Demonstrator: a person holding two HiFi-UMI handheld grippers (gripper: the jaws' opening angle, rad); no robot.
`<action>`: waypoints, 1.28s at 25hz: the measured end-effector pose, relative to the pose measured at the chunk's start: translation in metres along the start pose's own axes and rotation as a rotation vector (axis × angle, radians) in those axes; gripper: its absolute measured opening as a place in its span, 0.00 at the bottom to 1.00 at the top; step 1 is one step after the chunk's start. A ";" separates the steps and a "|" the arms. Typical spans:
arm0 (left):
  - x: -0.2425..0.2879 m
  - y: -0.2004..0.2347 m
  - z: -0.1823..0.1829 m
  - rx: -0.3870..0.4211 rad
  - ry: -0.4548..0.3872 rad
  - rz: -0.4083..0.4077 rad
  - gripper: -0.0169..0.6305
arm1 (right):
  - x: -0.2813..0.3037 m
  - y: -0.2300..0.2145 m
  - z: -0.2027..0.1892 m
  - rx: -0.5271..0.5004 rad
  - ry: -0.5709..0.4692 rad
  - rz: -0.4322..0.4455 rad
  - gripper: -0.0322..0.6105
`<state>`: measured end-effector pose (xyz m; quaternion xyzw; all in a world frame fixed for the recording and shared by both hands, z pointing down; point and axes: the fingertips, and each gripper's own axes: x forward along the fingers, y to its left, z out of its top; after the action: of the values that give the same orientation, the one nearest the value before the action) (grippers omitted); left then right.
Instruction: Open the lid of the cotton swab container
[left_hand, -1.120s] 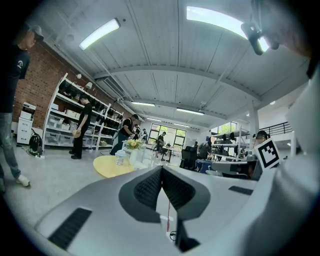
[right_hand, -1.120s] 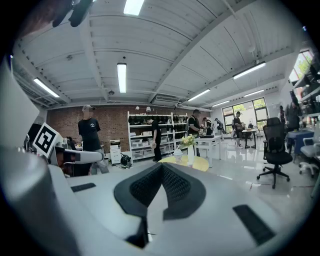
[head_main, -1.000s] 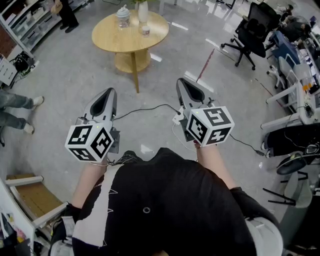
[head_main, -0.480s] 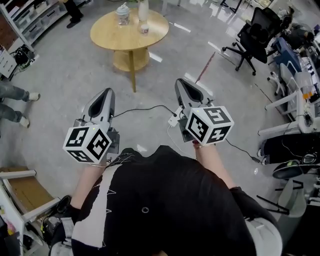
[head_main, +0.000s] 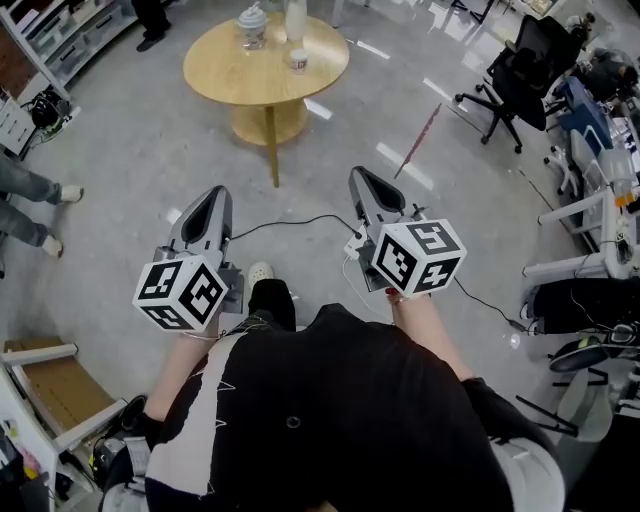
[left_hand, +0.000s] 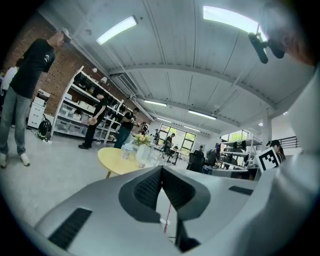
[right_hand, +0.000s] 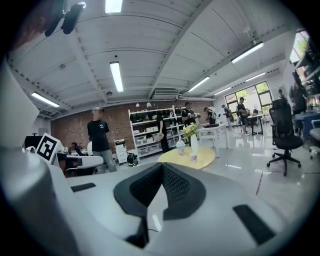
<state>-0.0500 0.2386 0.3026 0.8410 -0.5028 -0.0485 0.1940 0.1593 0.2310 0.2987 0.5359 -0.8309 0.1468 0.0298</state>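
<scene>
A round wooden table (head_main: 262, 72) stands far ahead on the grey floor. On it are a lidded clear jar (head_main: 252, 22), a white vase (head_main: 296, 18) and a small white container (head_main: 298, 60); I cannot tell which one holds cotton swabs. My left gripper (head_main: 213, 198) and right gripper (head_main: 361, 180) are held out in front of the person's body, well short of the table, both shut with nothing between the jaws. The left gripper view shows the shut jaws (left_hand: 162, 171) below the distant table (left_hand: 116, 161). The right gripper view shows the same (right_hand: 162, 167), with the table (right_hand: 187, 156) beyond.
Black office chairs (head_main: 522, 70) and desks line the right side. Shelving (head_main: 60, 40) and a person's legs (head_main: 25, 205) are at the left. A cable (head_main: 300, 218) runs across the floor between the grippers. A wooden frame (head_main: 55, 385) sits at lower left.
Both grippers have dropped a little in the head view and stay shut. A white shoe has come into view between them as the person steps toward the table.
</scene>
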 end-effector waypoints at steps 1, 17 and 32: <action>0.007 0.006 0.003 -0.002 0.003 -0.005 0.04 | 0.008 -0.001 0.001 0.000 0.001 -0.005 0.06; 0.134 0.086 0.088 0.034 0.028 -0.128 0.04 | 0.156 -0.007 0.063 0.065 -0.061 -0.023 0.06; 0.181 0.144 0.110 0.001 0.032 -0.146 0.04 | 0.226 -0.003 0.069 0.057 -0.051 -0.025 0.06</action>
<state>-0.1105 -0.0084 0.2758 0.8761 -0.4372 -0.0487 0.1975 0.0735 0.0113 0.2800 0.5503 -0.8202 0.1564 -0.0051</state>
